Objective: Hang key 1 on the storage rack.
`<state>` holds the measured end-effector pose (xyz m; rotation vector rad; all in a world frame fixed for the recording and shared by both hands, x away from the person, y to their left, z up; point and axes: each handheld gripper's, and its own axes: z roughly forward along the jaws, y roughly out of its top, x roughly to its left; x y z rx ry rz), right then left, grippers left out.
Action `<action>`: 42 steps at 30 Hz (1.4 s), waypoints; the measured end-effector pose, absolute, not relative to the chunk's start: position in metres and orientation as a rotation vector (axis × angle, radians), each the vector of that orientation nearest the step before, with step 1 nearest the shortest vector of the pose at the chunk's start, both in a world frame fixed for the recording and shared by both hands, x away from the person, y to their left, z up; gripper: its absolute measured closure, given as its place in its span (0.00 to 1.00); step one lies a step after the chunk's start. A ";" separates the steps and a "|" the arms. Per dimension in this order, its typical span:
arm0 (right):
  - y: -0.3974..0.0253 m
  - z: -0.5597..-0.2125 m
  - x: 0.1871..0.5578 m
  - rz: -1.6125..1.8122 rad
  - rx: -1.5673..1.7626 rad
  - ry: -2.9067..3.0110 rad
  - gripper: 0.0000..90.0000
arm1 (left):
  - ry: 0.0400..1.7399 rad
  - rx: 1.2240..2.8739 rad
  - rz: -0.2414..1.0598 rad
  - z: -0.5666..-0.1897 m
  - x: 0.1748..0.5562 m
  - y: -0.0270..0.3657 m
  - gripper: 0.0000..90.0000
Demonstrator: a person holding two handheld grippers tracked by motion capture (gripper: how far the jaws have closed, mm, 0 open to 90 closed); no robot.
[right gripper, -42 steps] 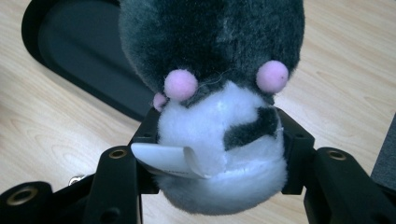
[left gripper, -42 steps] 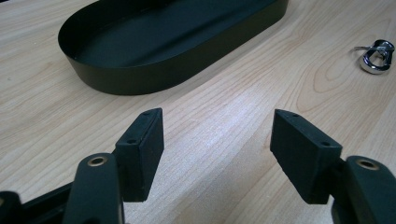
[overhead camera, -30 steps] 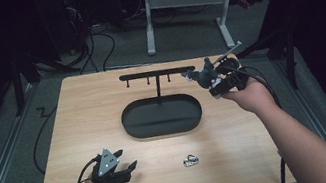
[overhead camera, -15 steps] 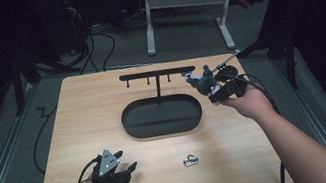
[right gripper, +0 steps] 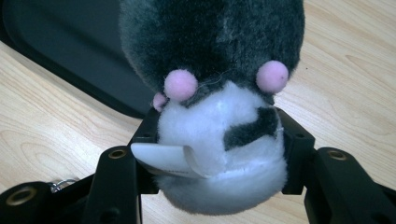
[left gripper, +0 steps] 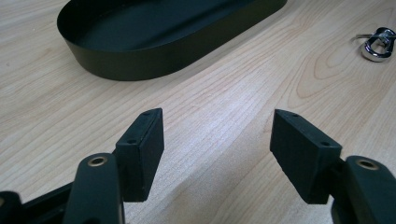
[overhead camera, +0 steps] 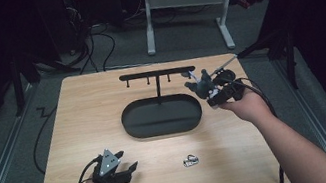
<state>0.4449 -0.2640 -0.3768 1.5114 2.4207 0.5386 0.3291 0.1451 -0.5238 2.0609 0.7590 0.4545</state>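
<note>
A grey and white plush toy (right gripper: pixel 210 46) with pink dots and a white tag is clamped between the black jaws of my right gripper (right gripper: pixel 217 149). In the high view this gripper (overhead camera: pixel 207 89) holds the plush toy (overhead camera: pixel 199 86) just above the right end of the black oval tray (overhead camera: pixel 129 128), below the right tip of the black hook rack (overhead camera: pixel 155 74). My left gripper (overhead camera: pixel 126 170) rests low at the front left of the table. Its jaws stand wide apart over bare wood in the left gripper view (left gripper: pixel 217 144).
A small shiny metal clasp (overhead camera: pixel 190 161) lies on the wood near the front middle, also seen as the clasp (left gripper: pixel 378 44) to the right of my left jaws. The tray wall (left gripper: pixel 116 65) lies ahead of the left gripper. Desk legs and cables stand beyond the table.
My right gripper has come down and slightly left with the plush toy, from beside the rack's right end toward the tray's right end. The left gripper has stayed put.
</note>
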 end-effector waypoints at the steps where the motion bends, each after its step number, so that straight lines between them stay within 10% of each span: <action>1: -0.264 -0.377 0.445 0.541 1.500 2.427 0.53 | 0.760 2.059 0.454 -0.524 0.329 0.145 0.40; 42: -0.273 -0.356 0.439 0.680 1.550 2.289 0.53 | 0.741 2.069 0.446 -0.523 0.332 0.142 0.40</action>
